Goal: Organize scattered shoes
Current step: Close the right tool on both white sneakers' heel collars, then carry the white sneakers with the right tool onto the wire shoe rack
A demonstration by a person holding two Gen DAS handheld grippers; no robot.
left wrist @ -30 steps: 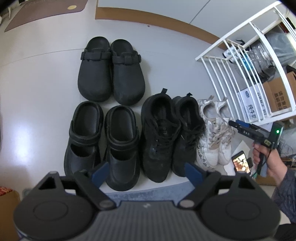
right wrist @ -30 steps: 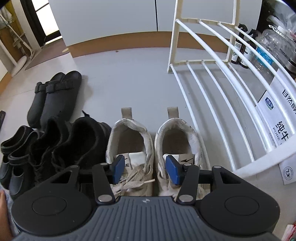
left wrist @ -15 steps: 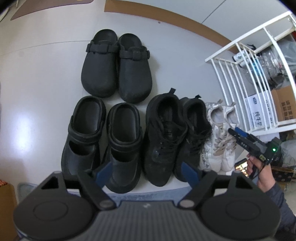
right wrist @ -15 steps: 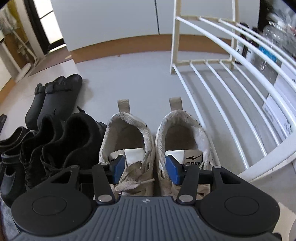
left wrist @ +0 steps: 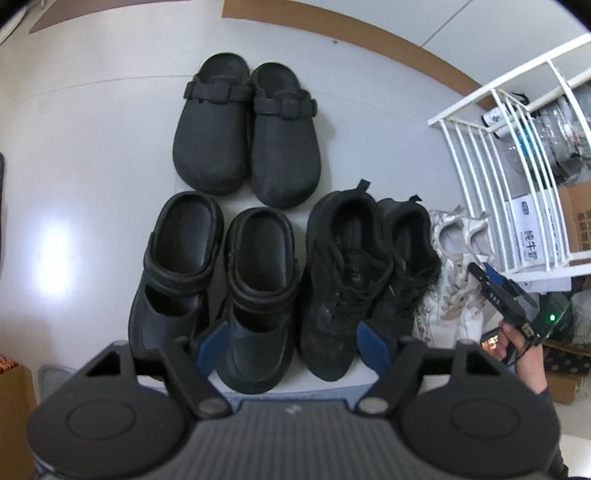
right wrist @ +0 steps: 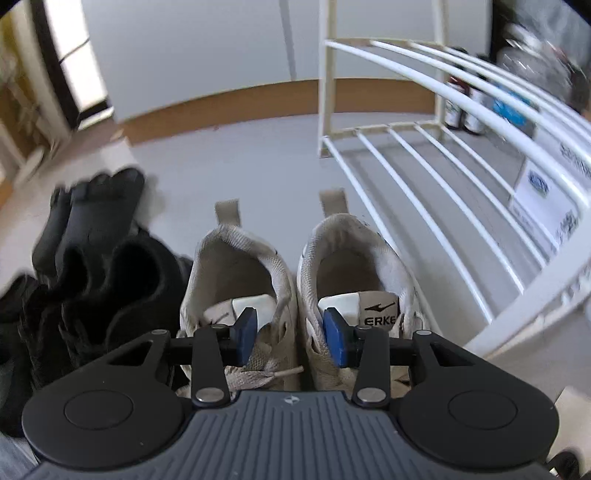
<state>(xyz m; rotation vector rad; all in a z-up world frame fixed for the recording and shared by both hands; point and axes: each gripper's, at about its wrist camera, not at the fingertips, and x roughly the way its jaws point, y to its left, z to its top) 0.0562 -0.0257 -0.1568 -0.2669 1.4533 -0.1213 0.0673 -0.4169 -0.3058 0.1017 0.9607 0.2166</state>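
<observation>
Four pairs of shoes stand side by side on the pale floor. In the left wrist view I see black clogs at the back, black strap clogs, black sneakers and white sneakers at the right. My left gripper hovers open above the strap clogs and black sneakers, holding nothing. My right gripper is low over the white sneakers. It is open, one finger over each shoe's tongue, with the shoes' inner walls between them. A hand holds the right gripper.
A white wire rack stands just right of the white sneakers, with bottles and boxes behind it. The rack and a cardboard box also show in the left wrist view. A brown skirting board runs along the far wall.
My right gripper has dropped closer to the white sneakers and its fingers have narrowed slightly. My left gripper has drifted a little, staying open.
</observation>
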